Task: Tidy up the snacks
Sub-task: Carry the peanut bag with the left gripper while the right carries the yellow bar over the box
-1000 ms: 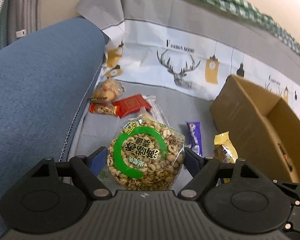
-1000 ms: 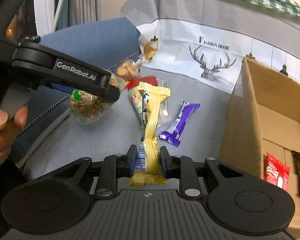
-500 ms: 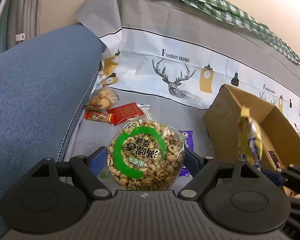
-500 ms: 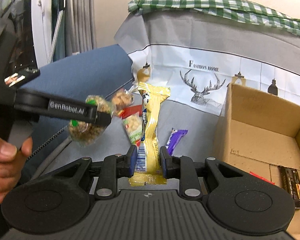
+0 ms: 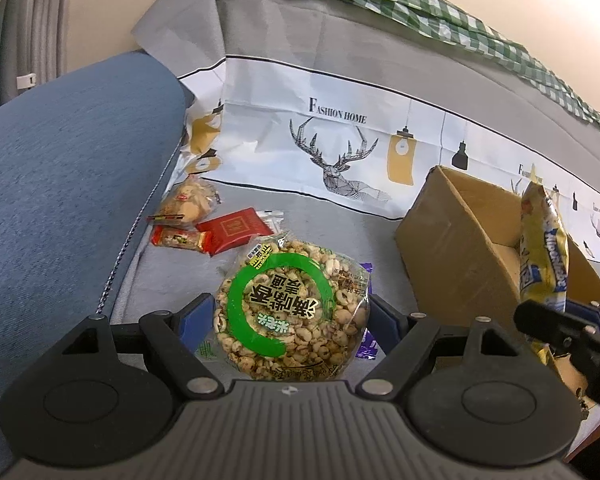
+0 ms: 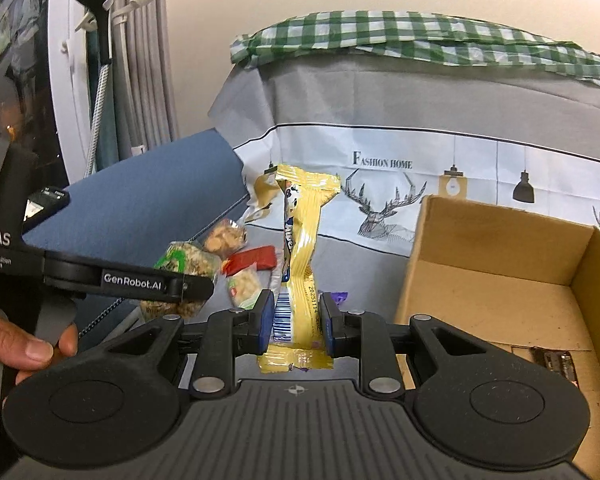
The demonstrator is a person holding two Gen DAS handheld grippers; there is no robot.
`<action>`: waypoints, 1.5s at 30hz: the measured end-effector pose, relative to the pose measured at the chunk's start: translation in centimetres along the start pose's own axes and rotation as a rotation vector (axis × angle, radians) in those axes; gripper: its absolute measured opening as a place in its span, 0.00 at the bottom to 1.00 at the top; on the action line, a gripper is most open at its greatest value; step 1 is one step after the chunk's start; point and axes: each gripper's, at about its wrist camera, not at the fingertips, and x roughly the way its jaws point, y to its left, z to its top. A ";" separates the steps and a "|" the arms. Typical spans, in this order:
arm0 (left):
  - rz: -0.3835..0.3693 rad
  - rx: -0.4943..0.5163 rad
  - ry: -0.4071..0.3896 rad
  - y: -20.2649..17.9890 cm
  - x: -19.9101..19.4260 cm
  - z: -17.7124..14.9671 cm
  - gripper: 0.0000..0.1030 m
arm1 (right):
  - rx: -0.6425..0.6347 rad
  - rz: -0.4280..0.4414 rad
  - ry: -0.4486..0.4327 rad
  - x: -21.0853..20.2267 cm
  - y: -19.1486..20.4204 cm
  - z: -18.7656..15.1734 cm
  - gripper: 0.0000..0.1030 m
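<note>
The left gripper point(image 5: 290, 316) clamps a round puffed-snack bag point(image 5: 290, 308) with a green ring and Chinese lettering. The right gripper point(image 6: 294, 318) pinches a yellow wrapper point(image 6: 302, 256), upright, just left of the cardboard box point(image 6: 496, 276) at 3 o'clock. Only the right view shows a dark bar point(image 6: 552, 360) inside the box and "GenRobot.AI"; both show "FASHION HOME" on the cloth point(image 5: 340, 132).
</note>
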 end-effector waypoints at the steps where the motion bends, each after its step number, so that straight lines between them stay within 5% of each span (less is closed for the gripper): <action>1: -0.003 0.004 -0.005 -0.2 0.0 0.0 0.82 | 0.004 -0.003 -0.003 -0.1 -0.2 0.0 0.25; 32: -0.247 0.090 -0.247 -7.6 -3.8 3.3 0.82 | 0.216 -0.200 -0.126 -4.8 -10.1 5.1 0.25; 37: -0.275 0.124 -0.260 -10.4 -3.6 5.1 0.82 | 0.170 -0.308 -0.125 -5.2 -13.1 4.8 0.25; 45: -0.354 0.157 -0.275 -17.3 -1.4 9.1 0.82 | 0.271 -0.390 -0.120 -5.6 -16.6 2.3 0.25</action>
